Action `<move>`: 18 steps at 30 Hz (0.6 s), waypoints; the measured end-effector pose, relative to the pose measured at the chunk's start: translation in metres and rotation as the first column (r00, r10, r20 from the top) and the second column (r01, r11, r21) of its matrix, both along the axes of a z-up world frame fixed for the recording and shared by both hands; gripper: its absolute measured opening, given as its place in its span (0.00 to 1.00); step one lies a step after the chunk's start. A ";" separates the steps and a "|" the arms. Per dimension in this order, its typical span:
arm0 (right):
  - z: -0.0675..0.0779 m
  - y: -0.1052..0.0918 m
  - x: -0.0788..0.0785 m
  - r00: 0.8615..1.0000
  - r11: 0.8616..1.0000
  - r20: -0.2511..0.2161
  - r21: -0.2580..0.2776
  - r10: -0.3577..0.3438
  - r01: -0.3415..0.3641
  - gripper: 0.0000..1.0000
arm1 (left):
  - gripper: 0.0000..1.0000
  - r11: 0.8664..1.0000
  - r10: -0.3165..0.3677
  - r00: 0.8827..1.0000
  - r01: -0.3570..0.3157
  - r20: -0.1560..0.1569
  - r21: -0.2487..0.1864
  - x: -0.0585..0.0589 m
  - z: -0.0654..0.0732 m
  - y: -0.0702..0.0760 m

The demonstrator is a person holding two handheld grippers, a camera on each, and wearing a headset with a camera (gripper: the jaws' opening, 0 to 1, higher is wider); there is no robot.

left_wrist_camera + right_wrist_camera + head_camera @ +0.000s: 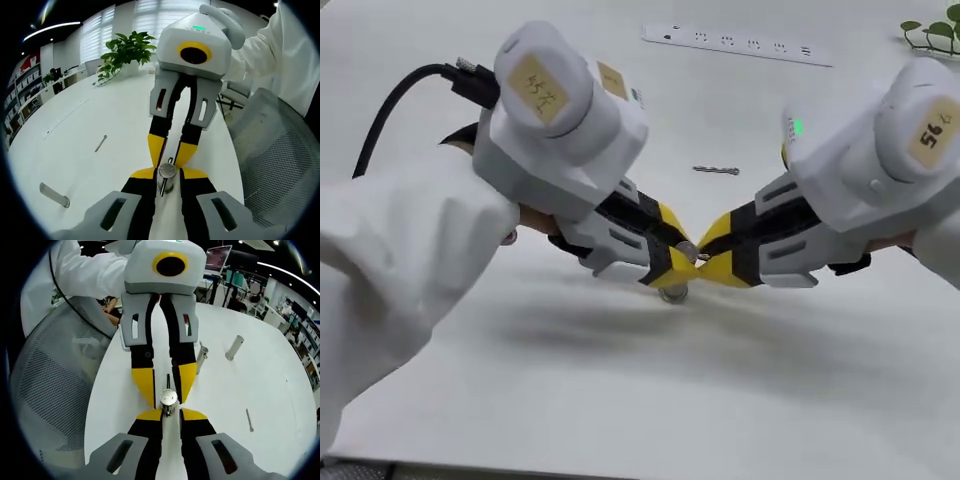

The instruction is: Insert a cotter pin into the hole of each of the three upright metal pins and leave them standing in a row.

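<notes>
Our white sleeve (pixel 400 270) sits nearest, behind the left gripper (pixel 674 262), whose fingers clamp the upright metal pin (pixel 673 293) on the bench (pixel 620 400). The right gripper (pixel 716 259) meets it at the pin's top; we cannot tell whether its fingers are gripping anything. A loose cotter pin (pixel 716 170) lies farther back.

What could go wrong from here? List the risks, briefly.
1. The left hand-held gripper and right hand-held gripper crowd the head of the upright metal pin; a sideways nudge could tip it.
2. Their jaw tips cover the hole in the head view, so alignment may slip.
3. A second metal pin stands near the left hand-held gripper; pulling back could knock it.
</notes>
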State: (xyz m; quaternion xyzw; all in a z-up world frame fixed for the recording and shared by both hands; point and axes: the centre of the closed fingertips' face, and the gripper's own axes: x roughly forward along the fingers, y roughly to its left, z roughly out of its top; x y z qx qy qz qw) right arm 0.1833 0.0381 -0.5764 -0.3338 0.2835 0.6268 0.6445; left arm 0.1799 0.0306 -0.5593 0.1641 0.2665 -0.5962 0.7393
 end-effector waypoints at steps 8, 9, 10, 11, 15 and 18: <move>0.005 0.004 -0.003 0.999 0.999 -0.035 0.031 -0.035 0.036 0.16 | 0.46 1.000 -0.005 1.000 0.004 0.031 0.009 -0.012 0.011 0.012; 0.006 0.006 -0.003 0.999 0.999 -0.037 0.034 -0.039 0.040 0.16 | 0.49 1.000 -0.005 1.000 0.005 0.029 -0.006 -0.015 0.014 0.012; 0.007 0.007 -0.004 0.999 0.998 -0.034 0.042 -0.040 0.041 0.16 | 0.52 1.000 -0.004 1.000 0.004 0.019 -0.023 -0.019 0.017 0.011; 0.008 0.009 -0.004 0.998 0.998 -0.037 0.045 -0.043 0.044 0.16 | 0.57 1.000 0.001 1.000 0.000 0.014 -0.029 -0.022 0.019 0.012; 0.007 0.013 -0.005 0.998 0.997 -0.043 0.049 -0.049 0.051 0.17 | 0.95 0.998 0.046 0.998 -0.045 0.031 -0.036 -0.027 0.020 0.017; 0.005 0.014 -0.006 0.997 0.997 -0.051 0.050 -0.055 0.058 0.17 | 0.96 0.995 0.077 0.997 -0.079 -0.020 -0.066 -0.033 0.019 0.023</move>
